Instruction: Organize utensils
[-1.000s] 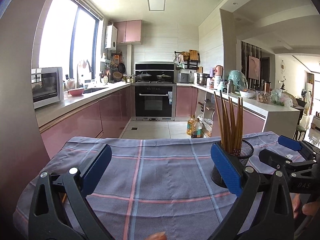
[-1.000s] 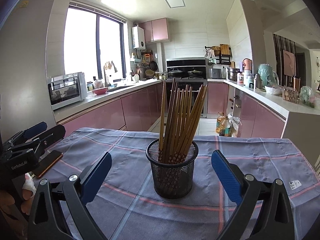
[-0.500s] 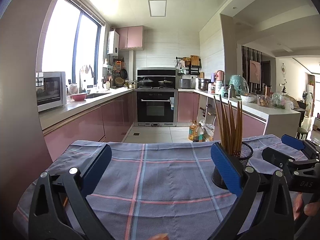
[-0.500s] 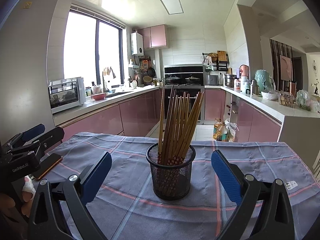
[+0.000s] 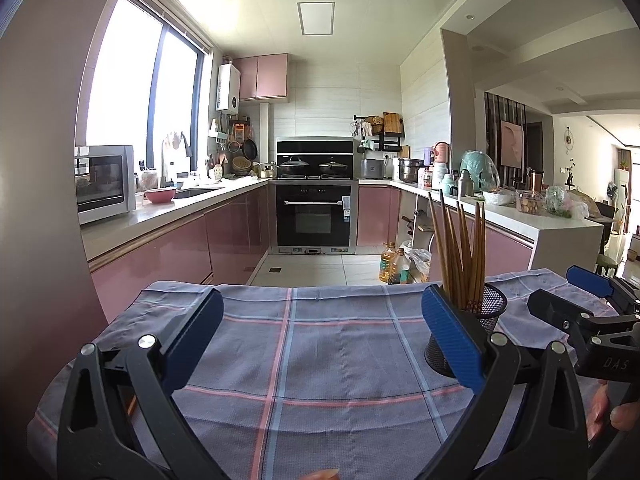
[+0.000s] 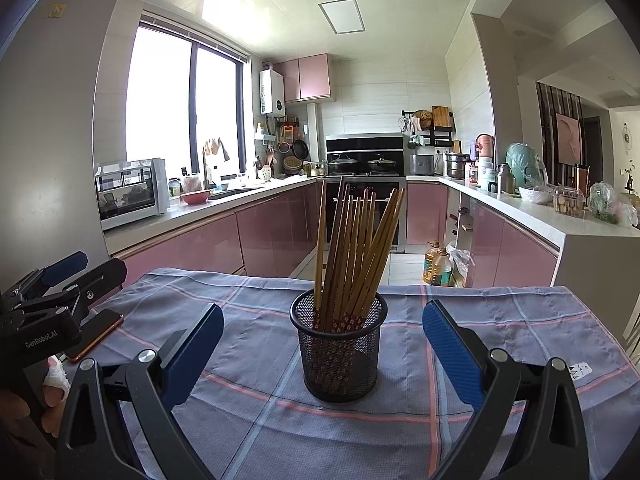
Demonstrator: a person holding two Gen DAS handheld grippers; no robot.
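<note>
A black mesh cup (image 6: 339, 350) stands upright on the checked cloth (image 6: 400, 420) and holds several wooden chopsticks (image 6: 352, 248). My right gripper (image 6: 320, 344) is open and empty, with the cup straight ahead between its blue pads. My left gripper (image 5: 320, 340) is open and empty over bare cloth (image 5: 320, 360); the cup (image 5: 476, 332) stands behind its right pad, with chopsticks (image 5: 460, 256) rising above. Each gripper shows in the other's view: the right one (image 5: 592, 312) and the left one (image 6: 60, 292).
A phone (image 6: 98, 334) lies on the cloth's left side under the left gripper. A small white tag (image 6: 578, 370) sits at the cloth's right. Beyond the table's far edge are pink kitchen cabinets, an oven (image 5: 314, 210) and oil bottles (image 6: 438, 266) on the floor.
Both wrist views have tilted upward a little, so the table and cup sit lower in frame. Both grippers stay open and nothing on the cloth has moved.
</note>
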